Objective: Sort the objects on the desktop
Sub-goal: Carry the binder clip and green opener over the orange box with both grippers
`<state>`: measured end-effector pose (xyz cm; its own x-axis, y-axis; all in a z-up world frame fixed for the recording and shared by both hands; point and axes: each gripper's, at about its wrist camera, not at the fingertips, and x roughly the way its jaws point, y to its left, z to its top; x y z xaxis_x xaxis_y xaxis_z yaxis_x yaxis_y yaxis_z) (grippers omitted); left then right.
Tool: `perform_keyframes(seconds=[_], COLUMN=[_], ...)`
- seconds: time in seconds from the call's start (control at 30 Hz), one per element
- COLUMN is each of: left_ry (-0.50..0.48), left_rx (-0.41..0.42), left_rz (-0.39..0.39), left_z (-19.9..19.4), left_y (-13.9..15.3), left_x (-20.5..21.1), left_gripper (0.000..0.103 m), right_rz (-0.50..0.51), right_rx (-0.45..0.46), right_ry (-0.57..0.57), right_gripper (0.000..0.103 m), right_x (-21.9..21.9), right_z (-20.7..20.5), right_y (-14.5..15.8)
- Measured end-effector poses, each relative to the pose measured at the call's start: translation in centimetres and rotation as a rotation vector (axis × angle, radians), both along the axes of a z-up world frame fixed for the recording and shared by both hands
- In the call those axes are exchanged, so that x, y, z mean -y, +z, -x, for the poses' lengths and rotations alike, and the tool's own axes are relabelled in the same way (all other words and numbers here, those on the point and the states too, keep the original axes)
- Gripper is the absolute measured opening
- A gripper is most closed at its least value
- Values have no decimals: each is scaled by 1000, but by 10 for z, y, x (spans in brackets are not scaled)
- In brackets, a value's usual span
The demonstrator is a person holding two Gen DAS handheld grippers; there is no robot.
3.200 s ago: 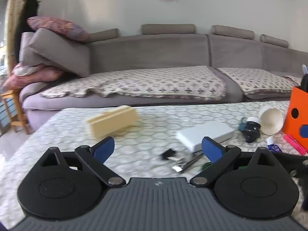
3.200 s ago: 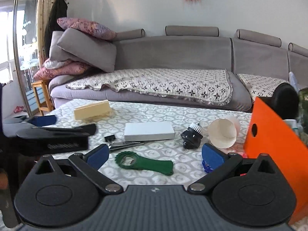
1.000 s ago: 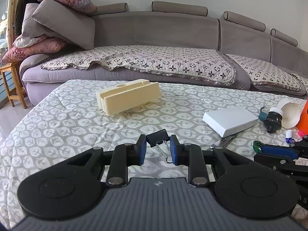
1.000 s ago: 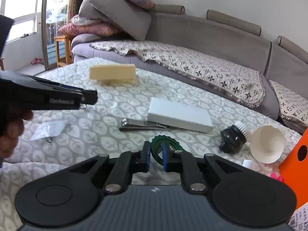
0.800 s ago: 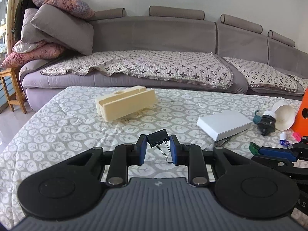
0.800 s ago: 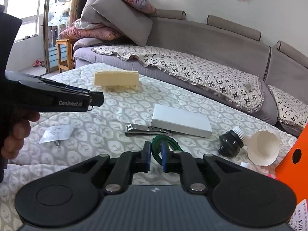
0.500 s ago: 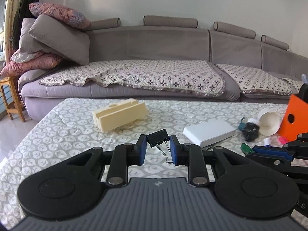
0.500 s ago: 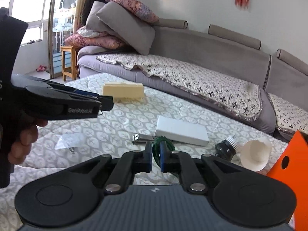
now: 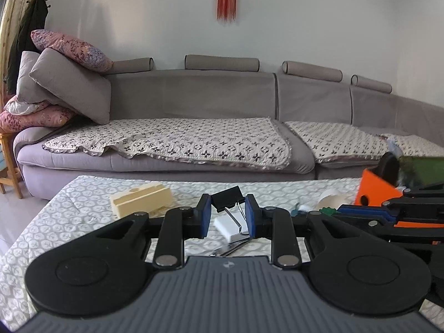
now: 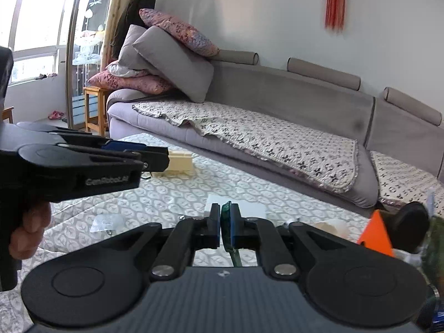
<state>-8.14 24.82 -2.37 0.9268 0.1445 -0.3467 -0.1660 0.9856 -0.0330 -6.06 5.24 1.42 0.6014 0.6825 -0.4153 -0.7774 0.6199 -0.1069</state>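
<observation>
The left gripper (image 9: 228, 216) has its jaws pinching a black binder clip (image 9: 226, 199), which is lifted clear of the desk (image 9: 83, 194) with its wire handles hanging down between the blue pads. The right gripper (image 10: 225, 226) has its jaws pressed together on a thin green tool (image 10: 228, 222), probably a bottle opener, though only its edge shows; it too is held up off the desk. A hand (image 10: 26, 236) grips the left gripper's handle at the left side of the right wrist view.

Below and beyond the jaws, toward the middle of the quilted desk, lie a white box (image 9: 226, 226) and, just beside it on the near side, metal nail clippers (image 9: 230, 247). A small clear bag (image 10: 106, 222) lies nearer the desk's left edge. Farther back sits a cream slotted block (image 9: 141, 198). Toward the right edge stands an orange bin (image 9: 376, 191), with a paper cup (image 9: 330, 195) lying near it. Past the desk's far edge runs a grey sofa (image 9: 222, 97).
</observation>
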Motion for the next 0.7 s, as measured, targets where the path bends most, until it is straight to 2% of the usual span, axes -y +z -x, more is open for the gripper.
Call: perform_keyframes(seconds=[0.3, 0.7], left_ry=[-48, -200], left_rx=[27, 147], left_rz=[-23, -57], left_z=[-2, -16], left_y=[16, 62], left_x=[24, 90], left_gripper=[26, 26], right_rz=[-68, -143], right_rx=[45, 174], right_ry=[-47, -165], right_gripper=[5, 5], right_x=[36, 116], right_z=[-2, -15], right_y=[23, 69])
